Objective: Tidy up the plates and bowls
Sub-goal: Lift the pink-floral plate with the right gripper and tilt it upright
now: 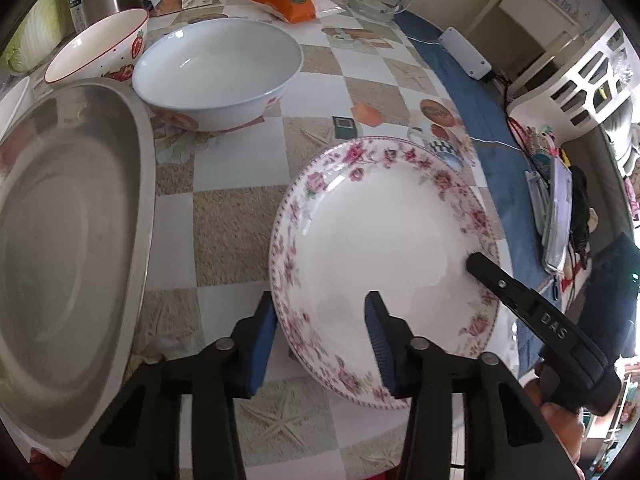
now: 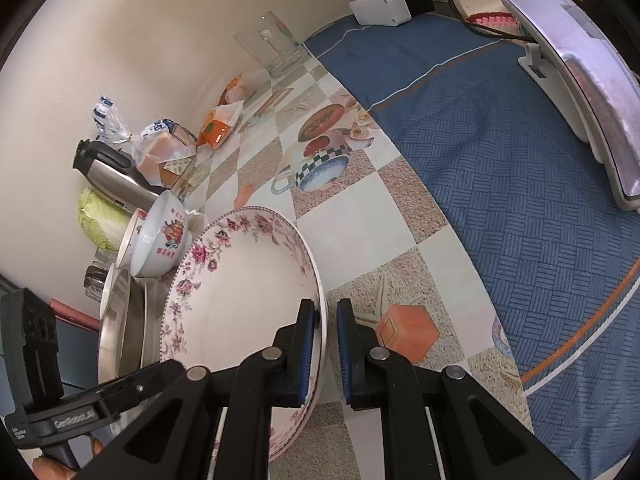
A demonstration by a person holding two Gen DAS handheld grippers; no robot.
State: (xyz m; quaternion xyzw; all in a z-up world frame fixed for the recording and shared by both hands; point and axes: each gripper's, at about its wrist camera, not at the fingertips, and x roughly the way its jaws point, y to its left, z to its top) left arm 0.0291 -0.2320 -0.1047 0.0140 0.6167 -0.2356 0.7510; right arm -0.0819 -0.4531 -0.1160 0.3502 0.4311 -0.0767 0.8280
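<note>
My right gripper (image 2: 324, 344) is closed on the rim of the floral plate (image 2: 240, 300), one pad inside the rim and one outside, and the plate is tilted up on its edge. My left gripper (image 1: 320, 340) stands partly open around the opposite rim of the same plate (image 1: 380, 240); whether its pads already press the rim I cannot tell. The plate is over the checkered tablecloth (image 1: 232, 220). At nine o'clock from it lies the steel tray (image 1: 68, 240), at eleven o'clock the white bowl (image 1: 218, 72), and farther behind the strawberry bowl (image 1: 96, 46).

I judge the step is lifting this plate with both grippers, probably to stack it. Next, the left jaws must close firmly before any carrying.

The plate's underside is hidden, and the tray is cut off by the frame.
</note>
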